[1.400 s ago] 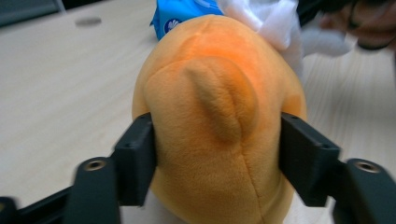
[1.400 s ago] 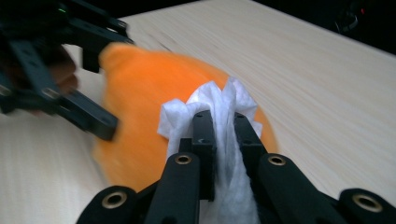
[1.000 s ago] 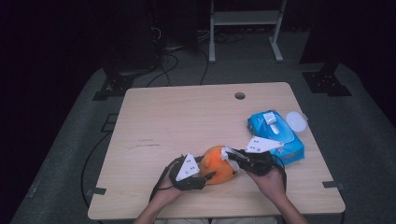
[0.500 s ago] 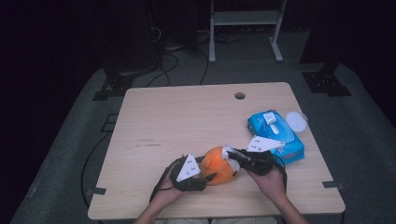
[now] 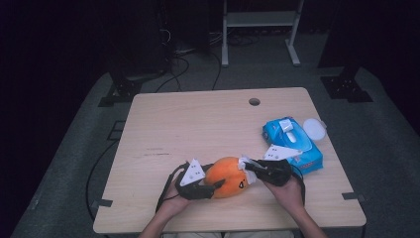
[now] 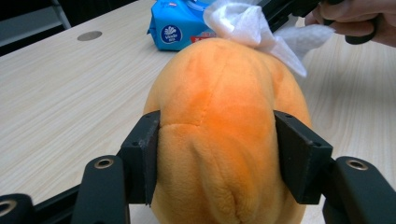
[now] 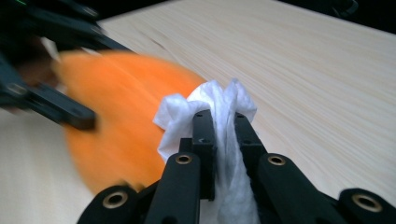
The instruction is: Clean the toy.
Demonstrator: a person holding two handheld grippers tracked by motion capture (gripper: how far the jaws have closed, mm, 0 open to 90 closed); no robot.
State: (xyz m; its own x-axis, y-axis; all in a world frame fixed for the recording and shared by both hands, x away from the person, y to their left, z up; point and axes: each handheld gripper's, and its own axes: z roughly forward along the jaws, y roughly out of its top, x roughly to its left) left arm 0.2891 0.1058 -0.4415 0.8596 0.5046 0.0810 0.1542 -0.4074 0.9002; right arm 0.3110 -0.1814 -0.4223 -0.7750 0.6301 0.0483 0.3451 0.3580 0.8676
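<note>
An orange plush toy [image 5: 225,177] lies near the table's front edge. My left gripper [image 5: 214,186] comes at it from the left. In the left gripper view both pads press into the toy's [image 6: 224,116] sides; these jaws have just been closing, and the left gripper [image 6: 223,149] is shut on the toy. My right gripper [image 5: 248,166] reaches in from the right. It [image 7: 224,122] is shut on a crumpled white wipe [image 7: 219,100], which rests against the toy's [image 7: 126,107] top. The wipe [image 6: 243,23] shows there in the left gripper view too.
A blue pack of wipes [image 5: 292,144] lies at the right of the table [image 5: 198,124], just behind my right hand, with a round white lid [image 5: 314,129] beside it. A cable hole [image 5: 254,101] sits near the far edge.
The right gripper with the wipe has dipped slightly against the toy. Both hands otherwise stay where they were.
</note>
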